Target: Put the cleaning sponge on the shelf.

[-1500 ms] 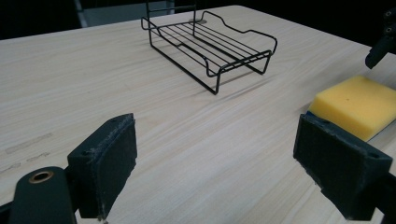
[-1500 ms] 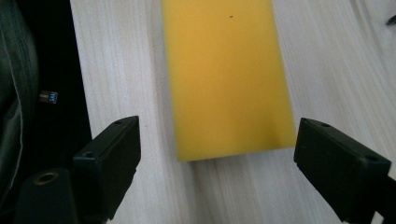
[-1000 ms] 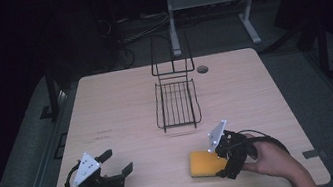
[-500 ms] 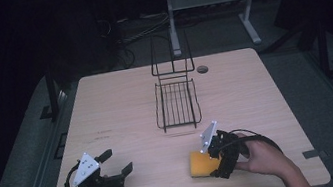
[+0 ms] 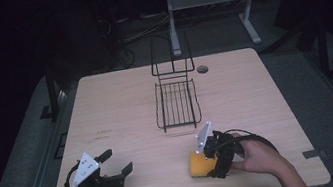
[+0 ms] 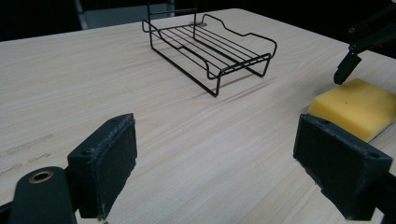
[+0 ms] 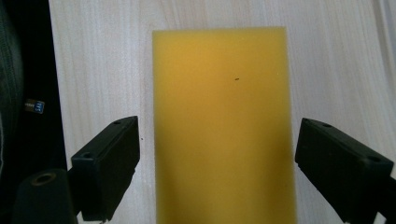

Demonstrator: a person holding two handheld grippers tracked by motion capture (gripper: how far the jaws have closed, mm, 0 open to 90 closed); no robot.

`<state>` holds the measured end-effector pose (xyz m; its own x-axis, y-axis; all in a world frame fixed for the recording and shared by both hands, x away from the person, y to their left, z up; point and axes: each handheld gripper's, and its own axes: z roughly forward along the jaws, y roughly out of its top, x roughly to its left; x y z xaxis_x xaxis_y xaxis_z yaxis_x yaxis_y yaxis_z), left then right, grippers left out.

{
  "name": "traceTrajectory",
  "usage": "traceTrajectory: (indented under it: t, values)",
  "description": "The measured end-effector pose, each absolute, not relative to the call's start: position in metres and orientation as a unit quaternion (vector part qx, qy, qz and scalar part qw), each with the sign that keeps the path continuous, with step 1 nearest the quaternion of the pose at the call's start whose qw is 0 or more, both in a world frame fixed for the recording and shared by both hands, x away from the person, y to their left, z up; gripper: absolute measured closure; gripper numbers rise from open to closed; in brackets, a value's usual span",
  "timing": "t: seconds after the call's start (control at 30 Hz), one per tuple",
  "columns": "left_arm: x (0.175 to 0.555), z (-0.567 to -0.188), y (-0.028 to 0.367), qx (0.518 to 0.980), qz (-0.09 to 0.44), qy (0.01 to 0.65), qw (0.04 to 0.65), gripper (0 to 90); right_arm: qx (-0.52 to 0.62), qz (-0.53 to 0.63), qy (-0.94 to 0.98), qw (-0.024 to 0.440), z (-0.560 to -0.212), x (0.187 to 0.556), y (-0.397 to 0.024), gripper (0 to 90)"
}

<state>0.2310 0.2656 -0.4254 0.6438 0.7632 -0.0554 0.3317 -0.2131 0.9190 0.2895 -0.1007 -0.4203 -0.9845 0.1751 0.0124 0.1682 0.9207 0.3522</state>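
Dark room | wooden table (image 5: pixel 121 105) | right claw (image 5: pixel 209 163) spread over sponge (image 5: pixel 198 166)

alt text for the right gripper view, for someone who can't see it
A yellow sponge lies flat on a pale wooden table, seen from straight above, between the two open black fingers of the right gripper, one on each side and neither touching it. A dark strip runs down the left edge.
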Motion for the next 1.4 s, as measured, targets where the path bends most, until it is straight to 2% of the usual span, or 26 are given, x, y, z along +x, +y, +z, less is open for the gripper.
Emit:
traceTrajectory:
  t: [1.4]
  values:
    - [0.23,-0.425,0.266,0.747,0.212,0.366,0.514,12.8,0.09,0.159,0.983,-0.003,-0.448,0.293,-0.095,15.0]
